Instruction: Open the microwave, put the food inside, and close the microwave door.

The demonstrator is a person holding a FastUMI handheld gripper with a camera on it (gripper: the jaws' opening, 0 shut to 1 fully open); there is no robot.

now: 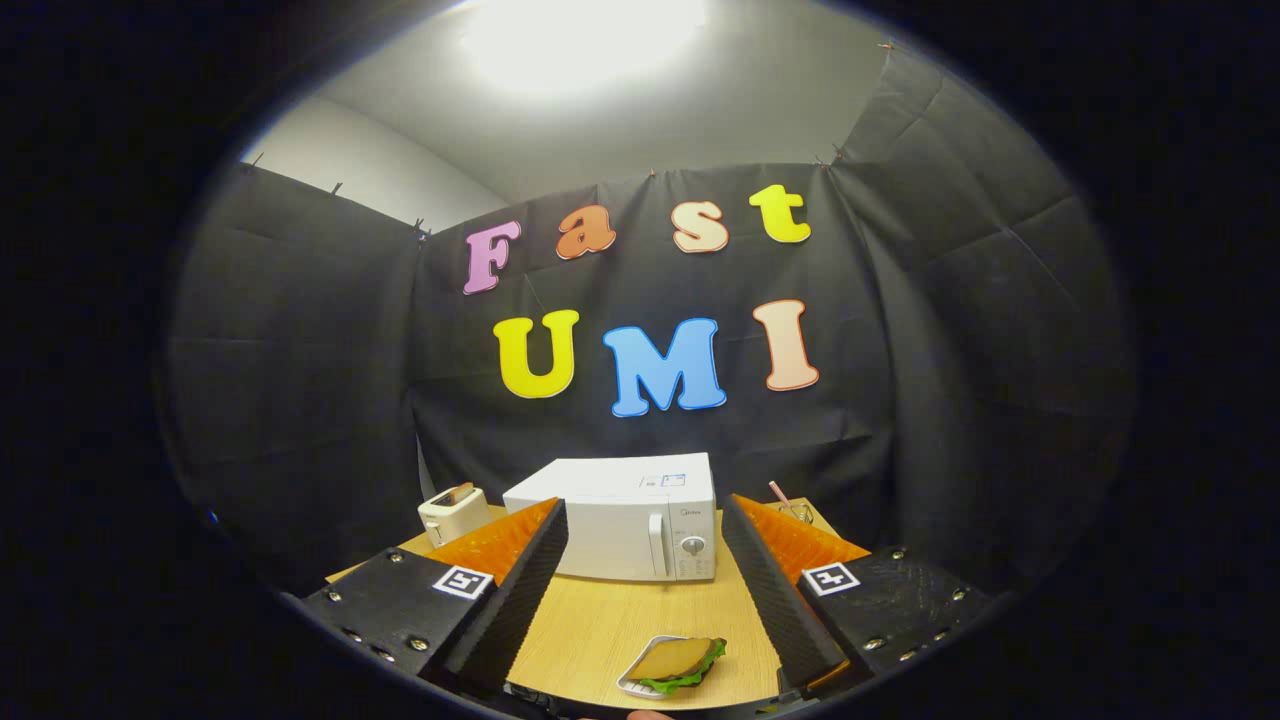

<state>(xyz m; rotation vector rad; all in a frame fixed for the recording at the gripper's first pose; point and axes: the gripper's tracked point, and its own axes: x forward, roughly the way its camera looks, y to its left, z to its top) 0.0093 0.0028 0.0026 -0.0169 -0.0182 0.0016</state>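
A white microwave (628,520) stands at the back of the wooden table (600,630), beyond my fingers, its door shut and a vertical handle (657,545) beside the knob panel. Food, a sandwich with lettuce on a small white plate (676,664), lies on the table near the front, between my fingers and closer to the right one. My gripper (645,515) is open, fingers spread wide with nothing held, hovering above the table short of the microwave.
A small cream toaster (453,512) with bread in it stands left of the microwave. To the right of the microwave, partly behind my right finger, is a glass with a pink straw (785,502). Black cloth walls enclose the booth.
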